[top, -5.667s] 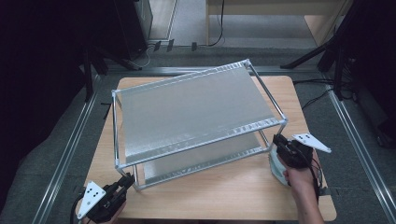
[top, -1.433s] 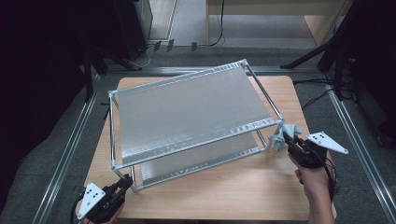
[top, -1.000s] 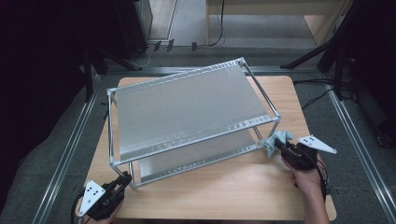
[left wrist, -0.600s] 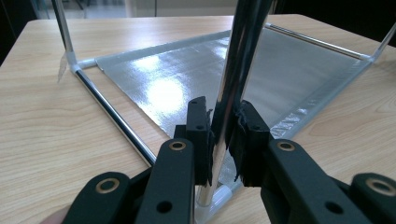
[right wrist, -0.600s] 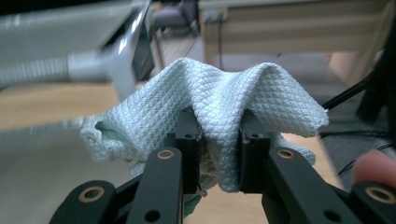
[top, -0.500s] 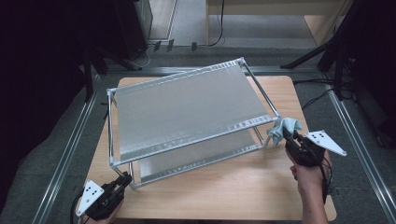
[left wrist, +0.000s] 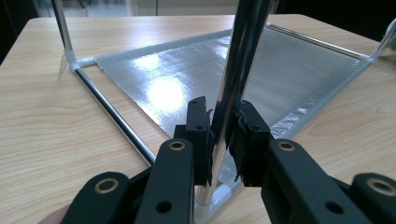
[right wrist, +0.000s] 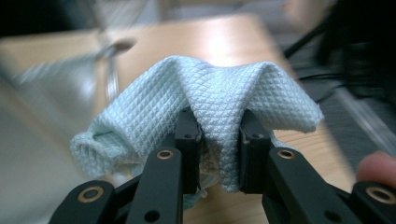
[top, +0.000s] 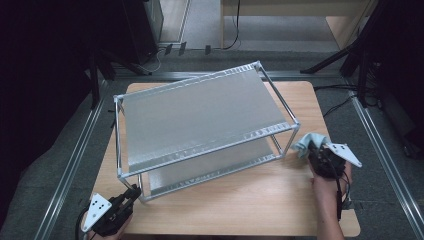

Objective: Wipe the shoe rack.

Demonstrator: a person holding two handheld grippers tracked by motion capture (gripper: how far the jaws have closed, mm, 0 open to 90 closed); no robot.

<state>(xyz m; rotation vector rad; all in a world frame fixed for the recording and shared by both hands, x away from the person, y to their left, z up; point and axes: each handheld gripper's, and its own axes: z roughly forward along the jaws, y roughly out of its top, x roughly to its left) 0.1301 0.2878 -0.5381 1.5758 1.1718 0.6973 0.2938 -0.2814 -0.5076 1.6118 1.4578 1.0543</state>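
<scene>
The high view looked forward and down on the whole desk [top: 260,200] from the person's side. The left tool's [left wrist: 219,135] camera sat low and close at the rack's [top: 200,115] near corner post; the right tool's [right wrist: 217,135] camera faced a cloth [right wrist: 210,98] closely. All three shared the rack.

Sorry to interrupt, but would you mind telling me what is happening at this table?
A person is cleaning a two-tier silver metal shelf rack on the wooden table. The left gripper is clamped on the rack's near corner post, steadying it. The right gripper grips a bunched pale blue waffle-weave cloth beside the rack's right front corner.
</scene>
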